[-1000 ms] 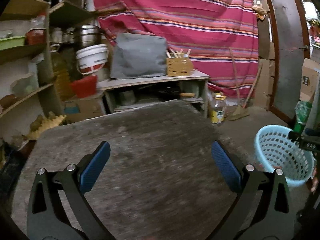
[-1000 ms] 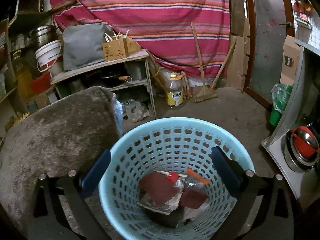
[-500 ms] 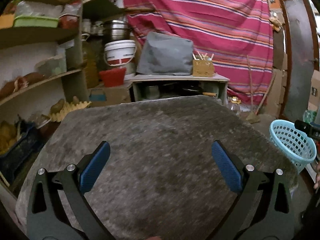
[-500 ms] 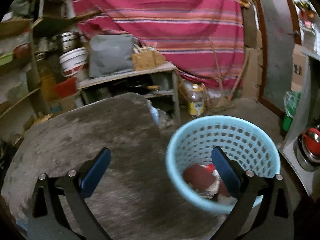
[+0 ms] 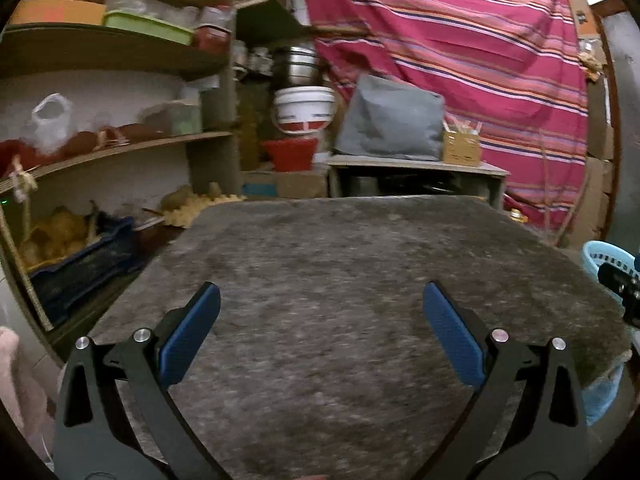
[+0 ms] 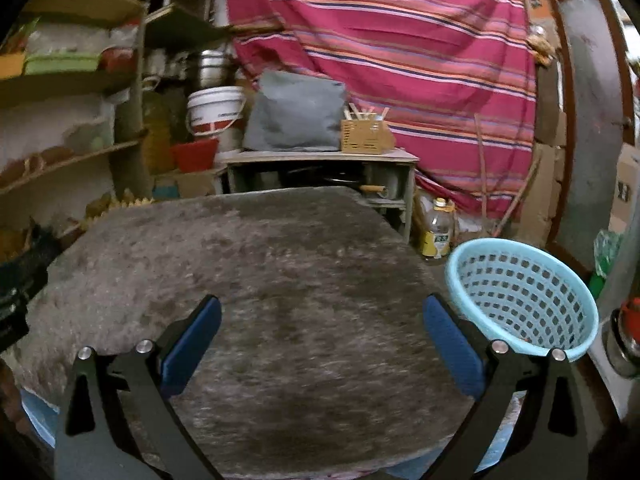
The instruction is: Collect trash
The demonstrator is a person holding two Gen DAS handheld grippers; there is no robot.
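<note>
A light blue perforated basket point(image 6: 524, 300) stands on the floor just right of the grey fuzzy-covered table point(image 6: 280, 280); only its rim shows in the left wrist view, basket point(image 5: 604, 256), and its contents are hidden. My right gripper point(image 6: 320, 340) hovers open over the table's near part, nothing between its blue pads. My left gripper point(image 5: 320, 336) is open too, above the same table point(image 5: 340, 280), holding nothing. No trash shows on the table top.
Shelves with tubs and sacks point(image 5: 112, 152) line the left. A low stand point(image 6: 320, 164) with a grey bag and wicker box sits behind the table before a striped curtain. An oil bottle point(image 6: 436, 232) stands on the floor. Metal pots point(image 6: 624, 340) at far right.
Both grippers have swung left and back from the basket to over the table. The basket, earlier under the right gripper, now sits to its right.
</note>
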